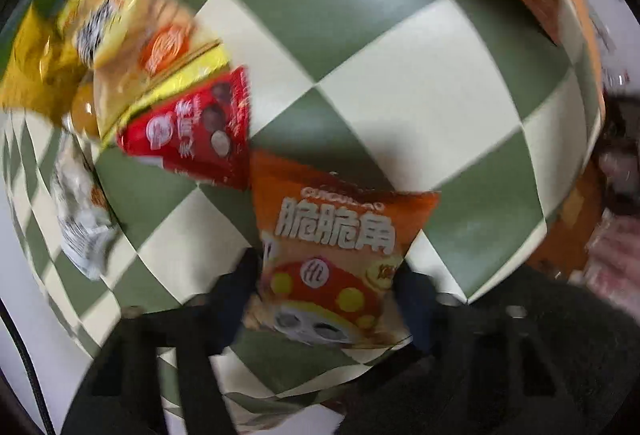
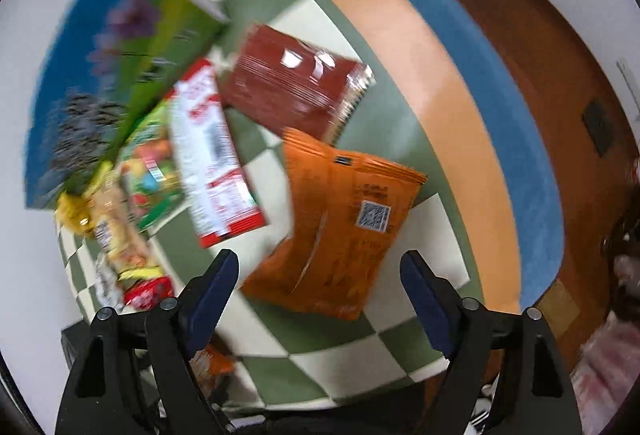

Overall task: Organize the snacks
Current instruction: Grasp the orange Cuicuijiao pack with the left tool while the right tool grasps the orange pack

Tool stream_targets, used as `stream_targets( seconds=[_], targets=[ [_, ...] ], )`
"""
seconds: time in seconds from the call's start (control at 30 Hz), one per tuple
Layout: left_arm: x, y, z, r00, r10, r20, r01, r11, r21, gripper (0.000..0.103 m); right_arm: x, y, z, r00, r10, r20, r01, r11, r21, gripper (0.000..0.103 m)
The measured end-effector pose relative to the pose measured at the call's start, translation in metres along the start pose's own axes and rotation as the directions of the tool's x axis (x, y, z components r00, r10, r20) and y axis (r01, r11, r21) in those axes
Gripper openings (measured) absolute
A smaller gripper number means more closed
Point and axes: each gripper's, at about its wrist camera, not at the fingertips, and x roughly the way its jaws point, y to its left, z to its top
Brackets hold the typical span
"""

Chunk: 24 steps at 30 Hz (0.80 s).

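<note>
Clamped low in the left wrist frame, the left gripper (image 1: 326,289) pinches an orange corn-snack bag (image 1: 332,255) above the checkered cloth (image 1: 400,83); a red packet (image 1: 192,131) lies upper left. Lower centre in the right view, the right gripper (image 2: 320,275) gapes wide near another orange bag (image 2: 340,227). Held only by its edges, the bag might slip loose.

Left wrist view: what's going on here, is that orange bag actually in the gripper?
Yes. The left gripper is shut on the orange snack bag, held above the green-and-cream checkered cloth. A red packet and yellow packets lie clustered to its left. The right gripper is open and empty, hovering over another orange bag that lies back side up beside a dark red packet.
</note>
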Motion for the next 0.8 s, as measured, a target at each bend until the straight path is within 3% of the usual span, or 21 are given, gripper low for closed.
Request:
stream_targets(
  seconds=[0.07, 0.13, 0.17, 0.2, 0.27, 0.37, 0.5, 0.6, 0.7, 0.8],
  targets=[
    [-0.003, 0.022, 0.002, 0.999, -0.045, 0.014, 0.046, 0.988, -0.146, 0.054, 0.016, -0.004, 0.004, 1.000, -0.003, -0.007, 0.003, 1.000, 0.029, 0.083],
    [-0.008, 0.041, 0.000, 0.997, -0.068, 0.043, 0.077, 0.964, -0.254, 0.053, 0.026, -0.005, 0.003, 1.000, -0.014, -0.002, 0.014, 0.999, 0.038, 0.062],
    [-0.011, 0.056, -0.004, 0.995, -0.080, 0.064, 0.097, 0.934, -0.344, 0.053, 0.027, -0.003, 0.000, 0.999, -0.040, 0.005, 0.040, 0.999, 0.017, 0.061],
    [-0.012, 0.063, -0.006, 0.993, -0.088, 0.075, 0.111, 0.917, -0.383, 0.053, 0.027, 0.003, -0.004, 0.998, -0.053, 0.017, 0.054, 0.998, -0.022, 0.060],
    [-0.011, 0.085, -0.014, 0.987, -0.122, 0.100, 0.156, 0.855, -0.495, 0.053, 0.027, 0.016, -0.016, 0.997, -0.071, 0.016, 0.072, 0.991, -0.114, 0.059],
    [0.000, 0.099, -0.019, 0.981, -0.164, 0.102, 0.193, 0.811, -0.553, 0.053, 0.033, 0.045, -0.042, 0.993, -0.115, -0.001, 0.109, 0.949, -0.296, 0.058],
    [0.016, 0.102, -0.021, 0.976, -0.204, 0.077, 0.213, 0.816, -0.537, 0.054, 0.047, 0.071, -0.069, 0.985, -0.173, -0.018, 0.147, 0.882, -0.447, 0.060],
    [0.019, 0.102, -0.018, 0.976, -0.202, 0.078, 0.212, 0.822, -0.528, 0.055, 0.048, 0.070, -0.071, 0.989, -0.146, -0.031, 0.119, 0.898, -0.424, 0.070],
    [0.013, 0.106, -0.021, 0.962, -0.254, 0.103, 0.269, 0.805, -0.529, 0.055, 0.043, 0.066, -0.069, 0.991, -0.130, -0.026, 0.110, 0.916, -0.387, 0.071],
    [0.008, 0.103, -0.024, 0.957, -0.264, 0.121, 0.288, 0.814, -0.504, 0.055, 0.041, 0.058, -0.072, 0.991, -0.136, -0.018, 0.119, 0.918, -0.378, 0.071]
  ],
)
